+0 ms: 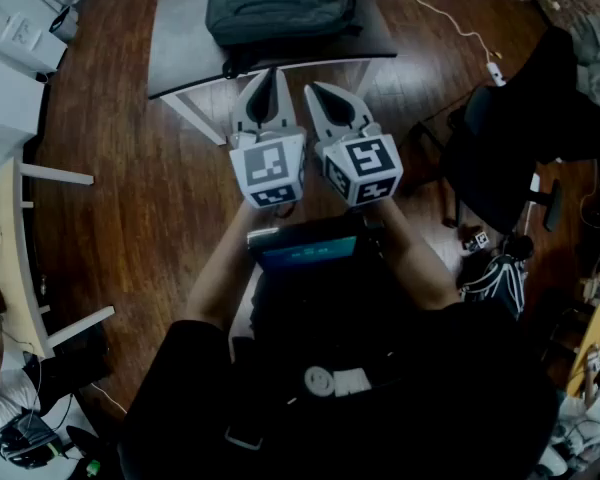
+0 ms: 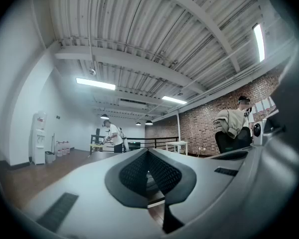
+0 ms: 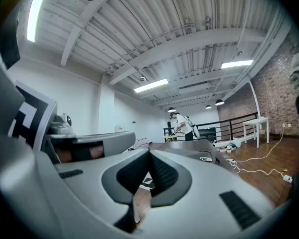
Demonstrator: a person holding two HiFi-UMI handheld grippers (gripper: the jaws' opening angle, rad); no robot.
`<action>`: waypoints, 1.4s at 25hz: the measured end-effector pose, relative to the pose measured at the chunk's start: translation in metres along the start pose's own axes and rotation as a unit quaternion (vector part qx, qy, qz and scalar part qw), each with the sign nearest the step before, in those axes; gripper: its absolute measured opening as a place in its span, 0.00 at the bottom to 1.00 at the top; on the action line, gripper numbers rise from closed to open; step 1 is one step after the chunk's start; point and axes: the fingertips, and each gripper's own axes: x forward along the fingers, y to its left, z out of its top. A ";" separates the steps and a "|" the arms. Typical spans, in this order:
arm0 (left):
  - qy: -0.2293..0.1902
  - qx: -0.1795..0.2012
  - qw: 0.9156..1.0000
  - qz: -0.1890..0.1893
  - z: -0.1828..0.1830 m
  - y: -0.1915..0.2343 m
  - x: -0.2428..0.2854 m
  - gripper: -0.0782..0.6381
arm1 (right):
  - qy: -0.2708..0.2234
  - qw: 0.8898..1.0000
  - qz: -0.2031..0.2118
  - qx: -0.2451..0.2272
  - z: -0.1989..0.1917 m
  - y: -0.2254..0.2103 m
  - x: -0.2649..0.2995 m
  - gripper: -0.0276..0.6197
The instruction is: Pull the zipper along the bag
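A dark grey backpack (image 1: 280,6) lies on a grey table (image 1: 180,43) at the top of the head view; I cannot make out its zipper. Both grippers are held side by side in the air, short of the table's near edge, and point toward it. The left gripper (image 1: 272,72) is shut with nothing between its jaws, and its pads meet at the tip (image 2: 148,151) in the left gripper view. Just beside it, the right gripper (image 1: 313,89) is also shut and empty, its jaws meeting (image 3: 149,153) in the right gripper view. Neither touches the backpack.
A black office chair (image 1: 520,138) stands to the right on the wooden floor. A white cable (image 1: 450,13) runs across the floor at top right. White tables (image 1: 10,108) stand at the left. A person (image 3: 182,124) stands far off by a railing.
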 end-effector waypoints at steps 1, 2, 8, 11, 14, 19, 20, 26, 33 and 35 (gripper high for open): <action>0.001 0.000 1.000 -0.001 0.000 0.001 0.000 0.11 | 0.000 1.000 0.000 0.001 0.000 0.001 0.000 0.06; 0.002 0.001 1.000 -0.002 -0.001 0.001 0.000 0.11 | -0.001 1.000 0.000 0.001 0.000 0.002 0.001 0.06; 0.002 -0.001 1.000 -0.005 0.000 0.005 -0.003 0.11 | 0.002 1.000 0.001 -0.001 -0.002 0.008 0.003 0.06; 0.000 -0.003 1.000 -0.008 0.001 0.010 -0.005 0.11 | 0.003 1.000 -0.001 -0.005 -0.002 0.014 0.005 0.06; -0.001 -0.005 1.000 -0.011 0.001 0.017 -0.008 0.11 | 0.003 1.000 -0.004 -0.007 -0.002 0.020 0.007 0.06; 0.003 -0.012 1.000 -0.019 -0.003 0.023 -0.015 0.11 | 0.007 1.000 -0.010 -0.012 -0.007 0.029 0.010 0.06; 0.004 -0.013 1.000 -0.021 -0.005 0.024 -0.016 0.11 | 0.008 1.000 -0.010 -0.013 -0.008 0.032 0.010 0.06; 0.000 -0.016 1.000 -0.017 -0.007 0.037 -0.019 0.11 | 0.010 1.000 -0.013 -0.019 -0.010 0.040 0.015 0.06; -0.008 -0.014 1.000 -0.016 -0.008 0.040 -0.008 0.11 | 0.002 1.000 -0.009 -0.017 -0.010 0.032 0.029 0.06; -0.003 -0.010 1.000 -0.014 -0.012 0.039 -0.001 0.11 | -0.002 1.000 -0.007 -0.018 -0.009 0.026 0.035 0.06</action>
